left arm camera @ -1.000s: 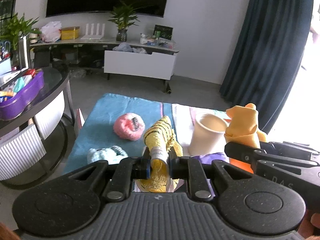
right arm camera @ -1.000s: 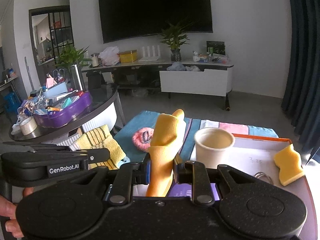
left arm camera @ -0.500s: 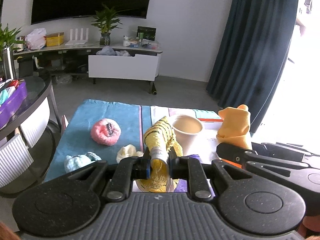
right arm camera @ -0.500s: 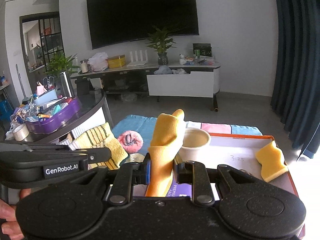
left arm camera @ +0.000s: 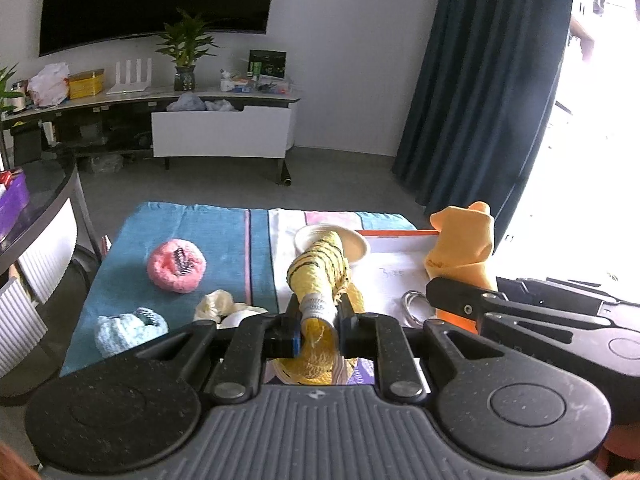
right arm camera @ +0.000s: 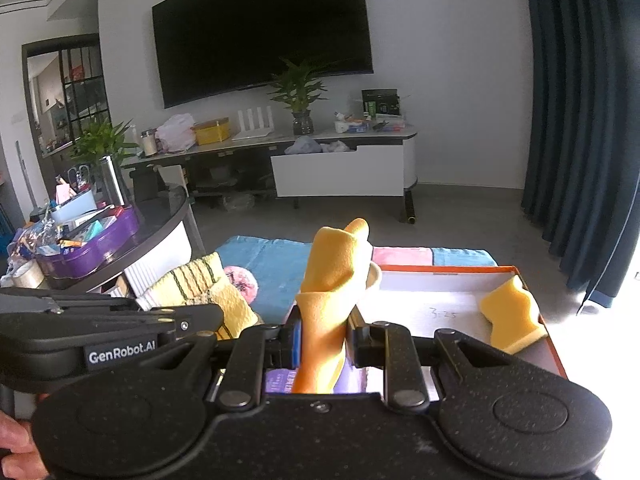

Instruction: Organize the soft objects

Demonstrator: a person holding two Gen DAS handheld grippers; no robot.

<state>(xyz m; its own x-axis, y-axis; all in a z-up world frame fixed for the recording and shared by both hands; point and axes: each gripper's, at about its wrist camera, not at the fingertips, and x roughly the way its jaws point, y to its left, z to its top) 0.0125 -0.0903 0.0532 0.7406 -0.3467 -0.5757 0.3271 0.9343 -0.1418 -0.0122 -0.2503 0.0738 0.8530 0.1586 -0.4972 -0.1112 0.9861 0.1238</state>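
Still clamping down with the left hand-held gripper, jaws pressed in on the cuff of a yellow striped sock, toe poking up and forward. Same story with the right hand-held gripper: pinching a folded orange cloth, standing upright between the pads, no slack showing. No change in either grip over the last second, then, and no drop.

Now swinging both across to the right, side by side! Carries the sock along until it lines up directly in front of the cream paper cup, which sat off to the right of it a moment ago. Brings the white box with the orange rim further under the right-hand view too, with a yellow sponge already lying inside against the far right wall and a metal ring near the front.

Leaves behind, out on the blue towel: a pink fuzzy ball, a pale blue fuzzy one nearer the camera, and a cream bundle newly showing just beside the left jaw. Pushes the purple basket on the round bench almost out of the left view.

Looks like a delivery run: both soft pieces lifted clear and heading for the cup and box side. Probably calls for lowering and letting go next, then going back for the three on the towel.
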